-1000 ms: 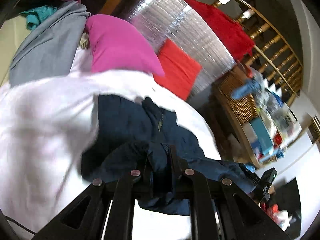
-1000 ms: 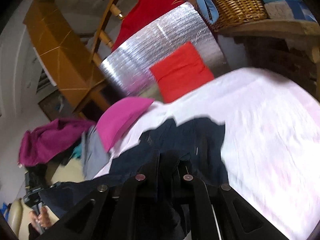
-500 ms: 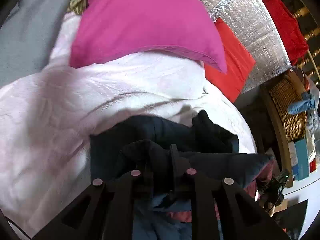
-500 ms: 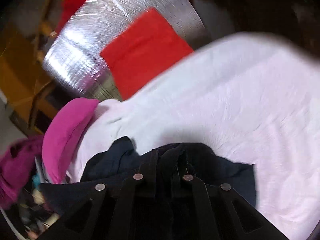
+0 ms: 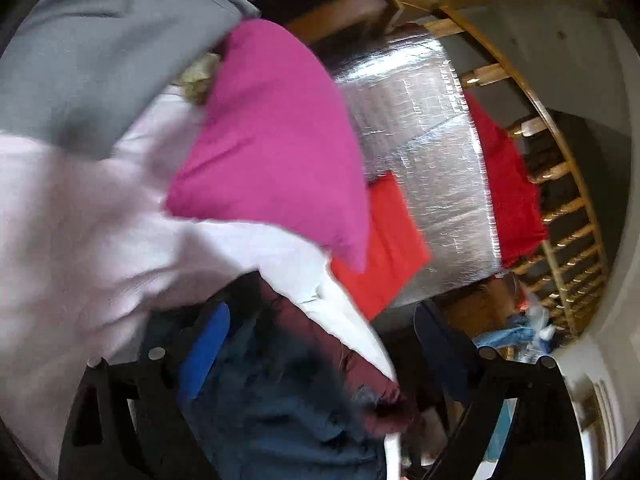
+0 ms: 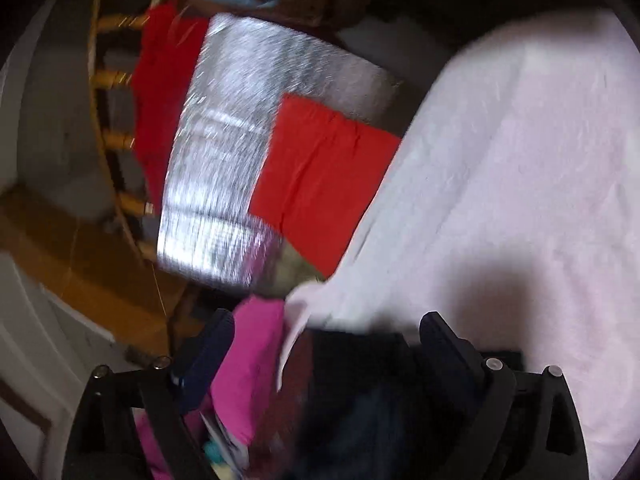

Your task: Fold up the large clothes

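Note:
A dark navy garment [image 5: 280, 392] with a maroon lining lies bunched on the white bed sheet [image 5: 72, 248], low in the left wrist view. My left gripper [image 5: 320, 344] is open, its fingers spread wide either side of the garment. In the right wrist view the same dark garment [image 6: 360, 400] lies between the spread fingers of my right gripper [image 6: 324, 344], which is open too. Both views are blurred by motion.
A magenta pillow [image 5: 276, 140] and a grey garment [image 5: 92, 52] lie on the bed behind. A red cushion [image 6: 320, 176] leans on a silver foil panel [image 6: 224, 160]. A wooden railing [image 5: 560, 200] with red cloth stands beyond the bed's edge.
Both grippers were shut on the dark garment and have now opened wide, letting it go onto the bed. Both cameras have swung and moved closer to the pillows.

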Tool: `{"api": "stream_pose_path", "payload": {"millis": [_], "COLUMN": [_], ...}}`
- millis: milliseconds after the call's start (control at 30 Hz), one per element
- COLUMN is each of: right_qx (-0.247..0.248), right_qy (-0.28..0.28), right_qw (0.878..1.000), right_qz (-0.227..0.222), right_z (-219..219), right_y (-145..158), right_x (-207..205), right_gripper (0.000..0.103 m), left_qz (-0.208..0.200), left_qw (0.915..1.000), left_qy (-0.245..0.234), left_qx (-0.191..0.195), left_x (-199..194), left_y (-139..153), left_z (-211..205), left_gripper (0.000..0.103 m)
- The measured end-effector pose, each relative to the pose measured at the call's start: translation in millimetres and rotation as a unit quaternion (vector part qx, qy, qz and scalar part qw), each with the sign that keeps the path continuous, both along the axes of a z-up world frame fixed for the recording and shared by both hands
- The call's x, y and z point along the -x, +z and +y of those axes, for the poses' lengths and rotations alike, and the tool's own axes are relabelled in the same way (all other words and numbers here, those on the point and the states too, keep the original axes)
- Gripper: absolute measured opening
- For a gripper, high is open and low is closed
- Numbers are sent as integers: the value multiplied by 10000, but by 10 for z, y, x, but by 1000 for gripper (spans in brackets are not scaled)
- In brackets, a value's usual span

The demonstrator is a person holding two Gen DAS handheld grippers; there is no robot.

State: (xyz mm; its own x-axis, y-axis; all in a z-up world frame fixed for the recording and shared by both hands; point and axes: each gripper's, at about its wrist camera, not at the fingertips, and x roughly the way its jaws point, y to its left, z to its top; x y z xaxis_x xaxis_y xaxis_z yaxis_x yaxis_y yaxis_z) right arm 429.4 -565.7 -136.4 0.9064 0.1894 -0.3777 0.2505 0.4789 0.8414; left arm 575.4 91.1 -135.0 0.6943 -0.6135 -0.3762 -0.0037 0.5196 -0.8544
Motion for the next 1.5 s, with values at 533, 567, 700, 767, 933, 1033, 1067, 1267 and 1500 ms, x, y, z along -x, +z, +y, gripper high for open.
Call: {"api": "stream_pose_path", "payload": {"millis": [533, 567, 700, 767, 933, 1033, 1067, 1267, 1500], "right_qx": [8, -10, -295, -372, -608, -624, -607, -275, 176], "right_qy": [653, 669, 612, 484, 245, 169, 151, -57, 38], "right_qw": [9948, 9941, 9919, 9912, 9877, 9881, 9893, 9925, 9947], "right_qz": [776, 852, 1071, 1177, 1420, 1399, 1315, 1189, 1013], "right_z": [1120, 1160, 1189, 1141, 990, 909, 896, 865, 968], "right_y": [-161, -214, -463, -574, -852, -967, -965, -981, -649], "right_x": [1341, 1367, 1337, 1248, 987, 824, 795, 613, 712], "right_gripper": [94, 94, 94, 94, 87, 75, 75, 48, 30], "left_qz": [1652, 1731, 2003, 1968, 1681, 1448, 1377, 1127, 883], "left_qw": [9775, 9765, 9727, 9742, 9820, 9855, 9863, 9894, 9916], "left_qy": [1063, 1029, 943, 967, 849, 885, 901, 875, 746], "left_qx": [-770, -764, -701, -529, -162, -83, -100, -280, -588], "left_x": [1847, 1831, 1706, 1608, 1374, 1291, 1277, 1205, 1366], "left_y": [-782, -841, -1010, -1054, -1149, -1155, -1152, -1091, -786], "left_z": [78, 90, 33, 23, -78, -144, -157, -239, -215], "left_gripper": [94, 94, 94, 94, 94, 92, 92, 46, 29]}}
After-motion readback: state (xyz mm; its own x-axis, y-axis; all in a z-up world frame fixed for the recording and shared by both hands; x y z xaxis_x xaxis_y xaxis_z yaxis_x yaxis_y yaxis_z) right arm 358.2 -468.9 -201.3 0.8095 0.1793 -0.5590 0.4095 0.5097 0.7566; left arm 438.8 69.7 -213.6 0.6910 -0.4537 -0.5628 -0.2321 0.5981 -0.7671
